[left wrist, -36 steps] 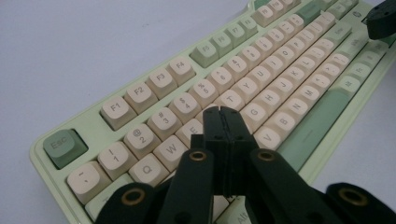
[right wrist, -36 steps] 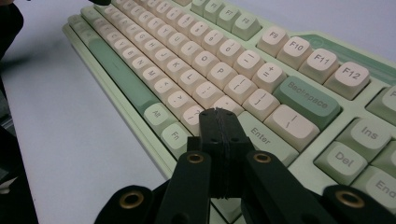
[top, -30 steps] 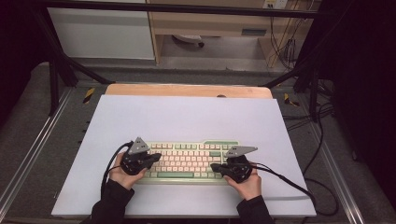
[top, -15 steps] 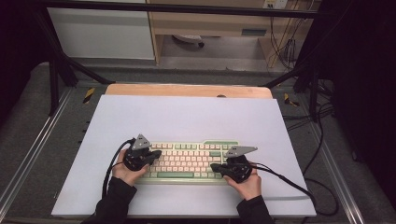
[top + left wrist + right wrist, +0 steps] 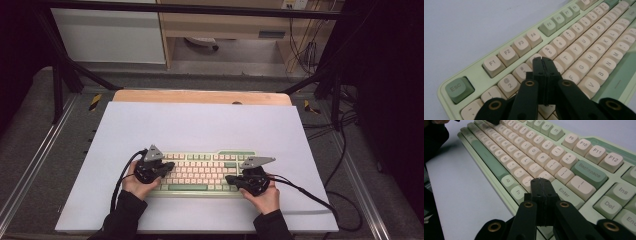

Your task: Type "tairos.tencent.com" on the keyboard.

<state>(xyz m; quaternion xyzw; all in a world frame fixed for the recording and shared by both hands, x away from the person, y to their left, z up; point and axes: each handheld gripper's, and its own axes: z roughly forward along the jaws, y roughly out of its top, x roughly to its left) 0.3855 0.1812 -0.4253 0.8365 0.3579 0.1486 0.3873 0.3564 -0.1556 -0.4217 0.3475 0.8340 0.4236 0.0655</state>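
Keyboard [image 5: 202, 171], pale green with cream keys, lies on the near half of the white surface [image 5: 200, 125], its long side running left to right. At its left end the left gripper [image 5: 170, 166] sits in the person's left hand [image 5: 136, 184], jaws clenched together with nothing between them; in the left gripper view the joined tips hang over the number row near the 3 and 4 keys. At the right end the right gripper [image 5: 230, 179], held by the right hand [image 5: 263, 196], has its jaws pressed together and empty too, tips above the keys just left of Enter [image 5: 564, 192].
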